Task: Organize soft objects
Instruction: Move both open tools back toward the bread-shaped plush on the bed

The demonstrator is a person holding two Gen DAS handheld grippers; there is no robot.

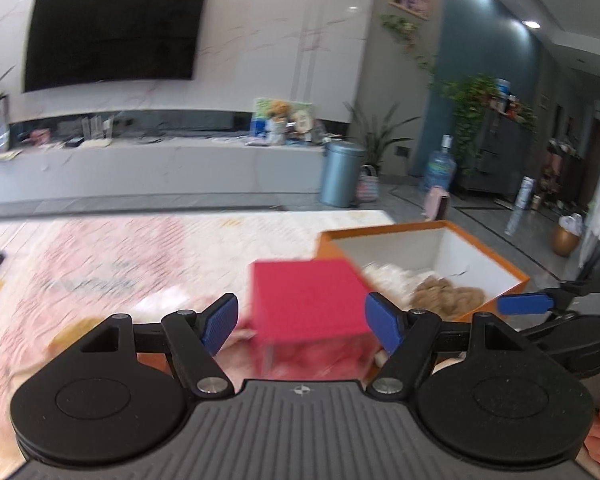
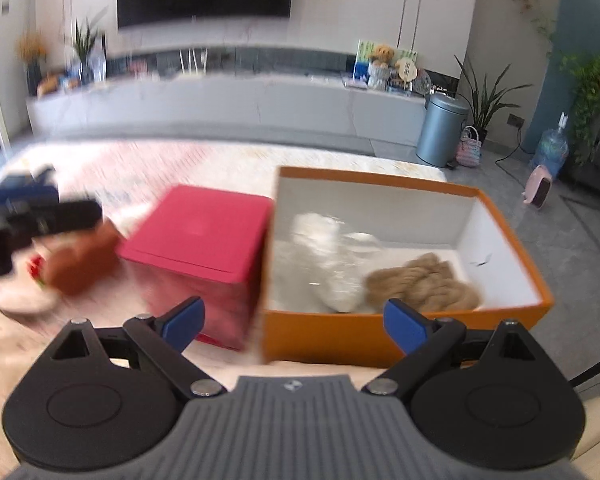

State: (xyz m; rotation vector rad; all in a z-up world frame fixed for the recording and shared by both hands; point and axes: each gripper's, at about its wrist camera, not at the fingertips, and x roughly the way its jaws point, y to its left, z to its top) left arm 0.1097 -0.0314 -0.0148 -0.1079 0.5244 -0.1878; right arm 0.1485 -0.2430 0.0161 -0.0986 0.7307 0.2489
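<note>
An open orange box (image 2: 400, 334) with a white inside holds a tan woolly bundle (image 2: 424, 282) and a white fluffy item (image 2: 328, 256); the box also shows in the left wrist view (image 1: 500, 264). A red box (image 2: 204, 236) stands at its left, seen in the left wrist view too (image 1: 304, 296). My left gripper (image 1: 302, 322) is open and empty, jaws either side of the red box. My right gripper (image 2: 294, 320) is open and empty in front of the orange box. A brown soft item (image 2: 80, 262) lies left of the red box, on a pale soft item (image 2: 24, 300).
The boxes stand on a pale patterned surface (image 1: 100, 264). Behind are a long low TV bench (image 1: 152, 168), a wall TV (image 1: 112, 32), a grey bin (image 1: 340, 174), plants and a water jug (image 1: 440, 168). The other gripper shows at the left of the right wrist view (image 2: 20, 220).
</note>
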